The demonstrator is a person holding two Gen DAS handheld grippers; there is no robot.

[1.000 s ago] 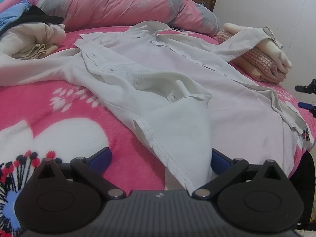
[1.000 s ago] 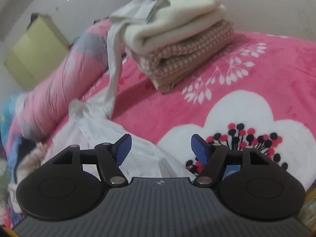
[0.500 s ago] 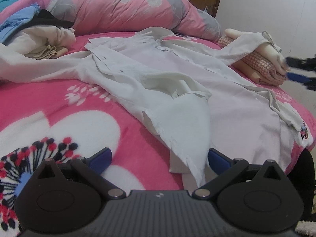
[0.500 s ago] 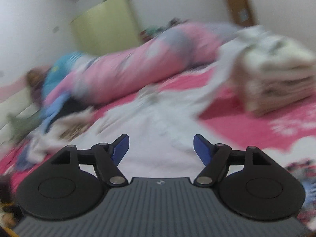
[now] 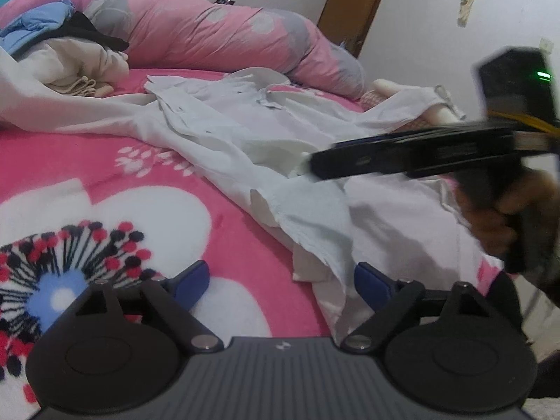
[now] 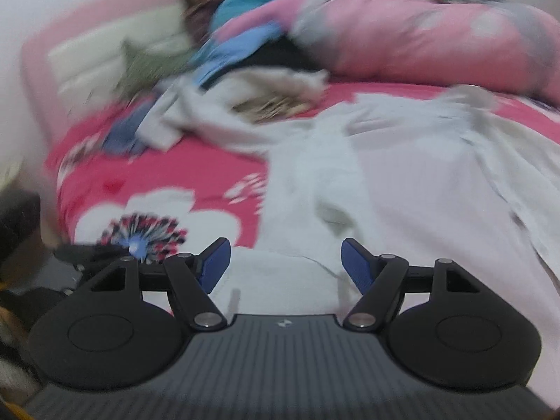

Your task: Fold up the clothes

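Observation:
A white button shirt (image 5: 245,133) lies spread and rumpled across the pink flowered blanket (image 5: 87,161). Its lower hem corner hangs just in front of my left gripper (image 5: 281,281), which is open, the cloth between the blue pads untouched. In the left wrist view the right gripper (image 5: 413,155) reaches in from the right, held by a hand (image 5: 490,224), above the shirt's middle. In the blurred right wrist view my right gripper (image 6: 283,262) is open over the shirt (image 6: 402,175), nothing gripped.
A long pink and grey bolster (image 5: 217,31) lies along the back. A heap of unfolded clothes (image 5: 59,56) sits at the back left. Folded items (image 5: 437,112) lie under a shirt sleeve at the right. A wooden door frame (image 5: 353,3) stands behind.
The right gripper has swung left from facing the folded pile to over the shirt's middle, entering the left wrist view. My left gripper has drawn back slightly to the left; both stay open.

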